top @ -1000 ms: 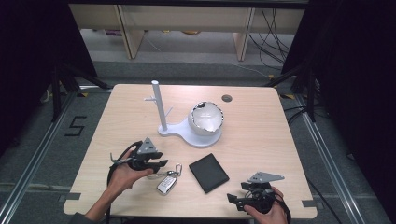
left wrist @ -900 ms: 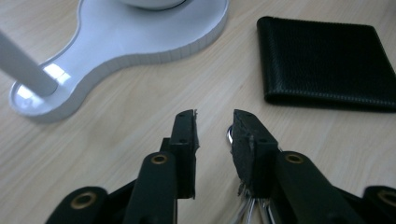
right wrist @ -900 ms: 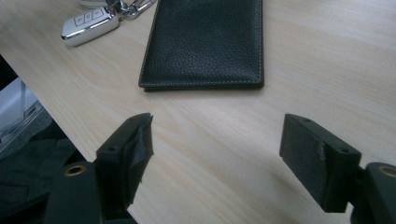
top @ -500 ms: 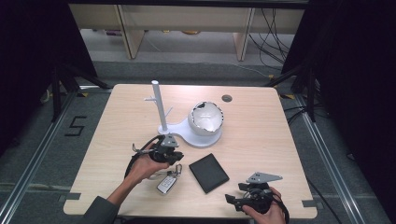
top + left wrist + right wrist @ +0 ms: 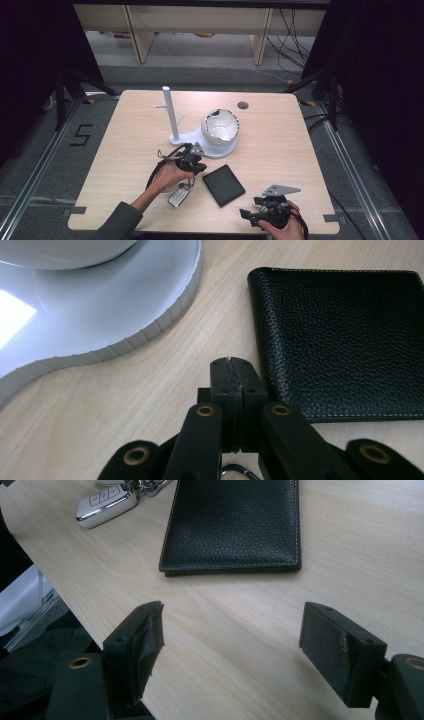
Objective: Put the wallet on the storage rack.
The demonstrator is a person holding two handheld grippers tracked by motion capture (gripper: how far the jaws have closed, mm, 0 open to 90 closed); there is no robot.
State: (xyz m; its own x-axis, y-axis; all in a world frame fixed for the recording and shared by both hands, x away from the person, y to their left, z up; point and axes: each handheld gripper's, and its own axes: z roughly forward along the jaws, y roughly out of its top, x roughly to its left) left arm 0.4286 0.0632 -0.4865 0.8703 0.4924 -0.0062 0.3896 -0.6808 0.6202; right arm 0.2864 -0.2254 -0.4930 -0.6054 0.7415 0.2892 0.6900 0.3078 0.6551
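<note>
Left gripper [image 5: 196, 161], having travelled from the table's 8 o'clock toward centre, has just clenched its jaws on the key ring of the silver car key fob [image 5: 179, 196], suggesting lift-off; right gripper [image 5: 260, 216] idles released.

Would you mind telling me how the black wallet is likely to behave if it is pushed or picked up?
The wallet lies flat and closed on the table, so it should slide rather than roll or tip. Its grained leather will probably grip well. Lifted by one edge, it may flop open, since it looks folded along one side.
</note>
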